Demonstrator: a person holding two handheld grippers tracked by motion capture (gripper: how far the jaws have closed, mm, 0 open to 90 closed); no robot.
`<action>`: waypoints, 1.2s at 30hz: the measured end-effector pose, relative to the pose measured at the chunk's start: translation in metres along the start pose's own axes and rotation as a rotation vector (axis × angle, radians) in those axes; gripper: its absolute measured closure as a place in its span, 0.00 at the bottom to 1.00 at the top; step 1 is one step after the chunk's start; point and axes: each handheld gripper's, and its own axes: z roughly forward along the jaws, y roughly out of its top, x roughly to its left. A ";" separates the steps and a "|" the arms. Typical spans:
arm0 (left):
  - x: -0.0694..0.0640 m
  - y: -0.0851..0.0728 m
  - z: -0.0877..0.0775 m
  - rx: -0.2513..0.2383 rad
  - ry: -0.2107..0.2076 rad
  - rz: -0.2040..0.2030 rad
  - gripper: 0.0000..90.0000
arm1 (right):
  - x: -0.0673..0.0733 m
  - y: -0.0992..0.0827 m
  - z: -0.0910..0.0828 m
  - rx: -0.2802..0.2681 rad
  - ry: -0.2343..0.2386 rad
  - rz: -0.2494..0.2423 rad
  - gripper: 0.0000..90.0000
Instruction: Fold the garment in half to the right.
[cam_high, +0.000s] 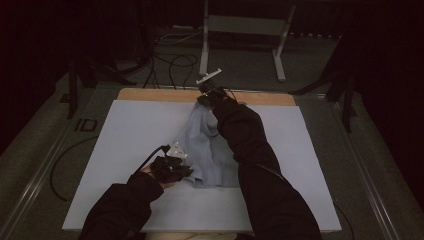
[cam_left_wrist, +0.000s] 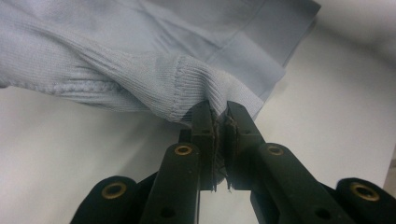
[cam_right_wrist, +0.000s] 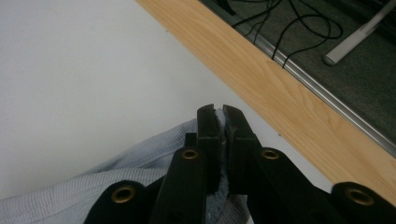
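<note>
A pale blue knitted garment (cam_high: 205, 150) lies stretched between my two grippers on the white table cover (cam_high: 125, 150). My left gripper (cam_high: 175, 162) is near the front, shut on a ribbed edge of the garment (cam_left_wrist: 196, 86), with cloth pinched between its pads (cam_left_wrist: 220, 128). At the far side, by the wooden table edge, my right gripper (cam_high: 209, 92) is shut on another part of the garment (cam_right_wrist: 140, 163), and blue cloth shows between its jaws (cam_right_wrist: 220, 126). Both ends are lifted a little off the table.
A wooden strip (cam_high: 150, 94) runs along the table's far edge (cam_right_wrist: 289, 98). Beyond it, black cables (cam_high: 172, 62) and a grey metal stand (cam_high: 240, 30) sit on the dark floor. White cover stretches to the left and right of the garment.
</note>
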 end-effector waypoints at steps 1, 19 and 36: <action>-0.001 0.003 0.000 0.000 -0.001 0.007 0.94 | -0.003 -0.002 -0.005 -0.008 -0.002 -0.002 0.97; -0.026 0.045 0.015 0.029 -0.020 0.084 0.94 | -0.033 -0.022 -0.041 -0.046 -0.014 0.042 0.97; -0.053 0.087 0.035 0.039 -0.054 0.155 0.94 | -0.057 -0.036 -0.072 -0.082 -0.025 0.081 0.97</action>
